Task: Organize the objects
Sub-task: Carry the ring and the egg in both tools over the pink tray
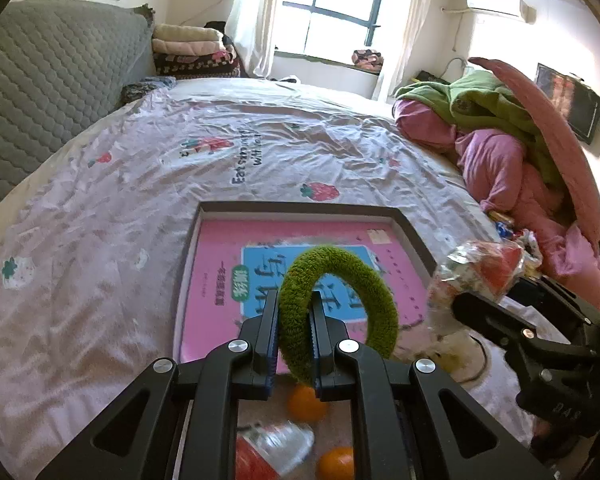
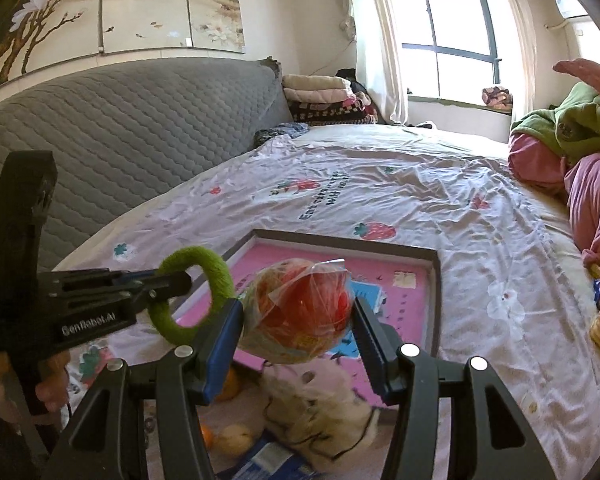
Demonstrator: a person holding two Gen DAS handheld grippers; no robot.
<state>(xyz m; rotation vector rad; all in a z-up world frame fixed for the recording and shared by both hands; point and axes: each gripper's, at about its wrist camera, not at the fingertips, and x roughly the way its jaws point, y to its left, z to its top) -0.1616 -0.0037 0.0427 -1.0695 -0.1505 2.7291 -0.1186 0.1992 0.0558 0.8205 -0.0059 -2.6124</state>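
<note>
Midway: our left gripper (image 1: 294,334) clamps the green ring (image 1: 337,304), right gripper (image 2: 298,328) clamps the bagged red snack (image 2: 300,306), both above the tray (image 1: 300,210); oranges (image 1: 306,402) near us remain loose on the bed (image 1: 100,260).

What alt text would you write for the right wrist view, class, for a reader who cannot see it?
The right claw grips a clear bag of red snacks above a shallow tray holding a pink book on the bed. At left, the left claw holds a fuzzy green ring.

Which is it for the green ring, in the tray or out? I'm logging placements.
Out: the green ring is clamped in the left gripper, above the tray.
</note>
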